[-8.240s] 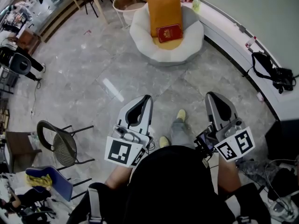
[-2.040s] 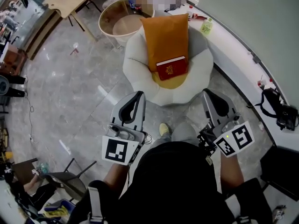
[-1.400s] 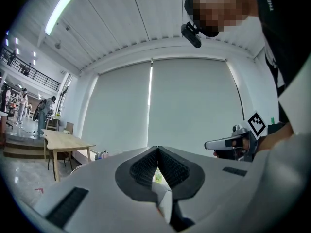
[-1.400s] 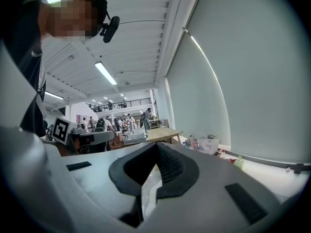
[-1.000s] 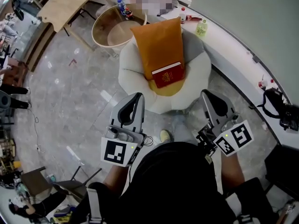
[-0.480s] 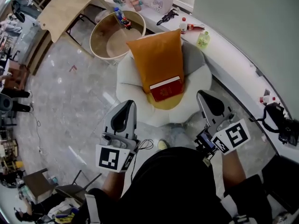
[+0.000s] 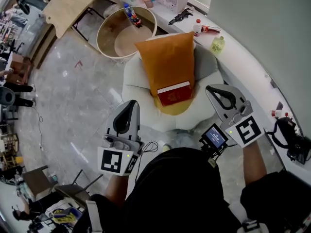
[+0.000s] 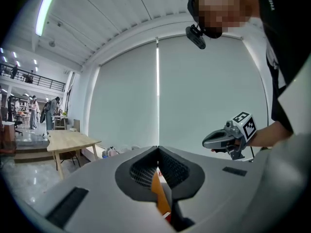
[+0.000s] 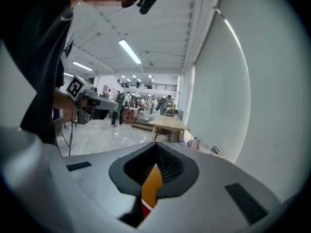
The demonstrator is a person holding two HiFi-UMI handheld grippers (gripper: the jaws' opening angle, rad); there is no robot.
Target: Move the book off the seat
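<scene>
A red book (image 7: 174, 94) lies on the white round seat (image 7: 134, 87), propped against an upright orange cushion (image 7: 167, 62). My left gripper (image 7: 130, 104) hovers at the seat's front left rim, jaws shut and empty. My right gripper (image 7: 214, 89) hangs at the front right rim, a little right of the book, also shut and empty. In the left gripper view the jaw tips (image 8: 157, 148) meet, with the cushion (image 8: 158, 194) showing below them. The right gripper view shows tips (image 9: 156, 144) closed above the cushion (image 9: 152, 182) and a sliver of the book (image 9: 146, 208).
A round wooden tub table (image 7: 127, 33) with a bottle stands behind the seat. A curved white counter (image 7: 245, 57) with bottles runs along the right wall. A wooden table (image 7: 73, 1) is at the upper left, and a black bag (image 7: 291, 144) lies at the right.
The person has walked up to the seat, so it and the book now lie just ahead of both grippers. The right gripper has swung outward to the right.
</scene>
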